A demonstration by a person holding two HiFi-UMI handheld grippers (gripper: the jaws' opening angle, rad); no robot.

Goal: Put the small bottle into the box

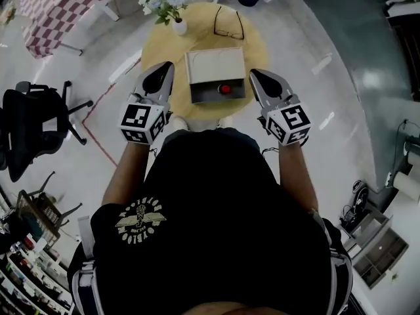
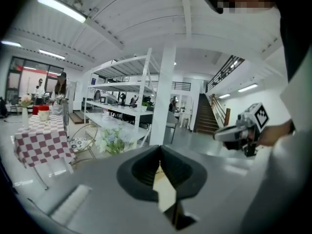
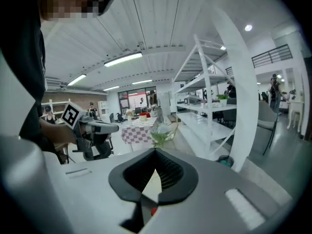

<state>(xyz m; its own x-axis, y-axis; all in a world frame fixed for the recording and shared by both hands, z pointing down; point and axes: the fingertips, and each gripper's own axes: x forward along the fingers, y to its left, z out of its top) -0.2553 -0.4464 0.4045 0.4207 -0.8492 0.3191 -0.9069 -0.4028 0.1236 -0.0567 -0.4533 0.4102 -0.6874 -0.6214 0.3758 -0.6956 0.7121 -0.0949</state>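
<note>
A cream box [image 1: 215, 65] sits in the middle of the round wooden table [image 1: 161, 48]. On its grey front part rests a small red-topped thing [image 1: 225, 89], apparently the small bottle; a red speck [image 3: 154, 211] shows below the jaws in the right gripper view. My left gripper [image 1: 168, 65] hovers just left of the box, shut and holding nothing. At the box's right side, my right gripper [image 1: 252, 73] is also shut and holding nothing. In the left gripper view the jaw tips meet [image 2: 160, 148], and the right gripper [image 2: 243, 129] shows opposite. The right gripper view shows closed tips [image 3: 155, 152] and the left gripper [image 3: 92, 128].
A white vase of flowers [image 1: 165, 4] and a pair of glasses [image 1: 229, 22] stand at the table's far side. A black office chair [image 1: 31, 125] is on the floor to the left, with a checkered table [image 1: 51, 13] beyond. White shelving [image 2: 122, 94] fills the hall.
</note>
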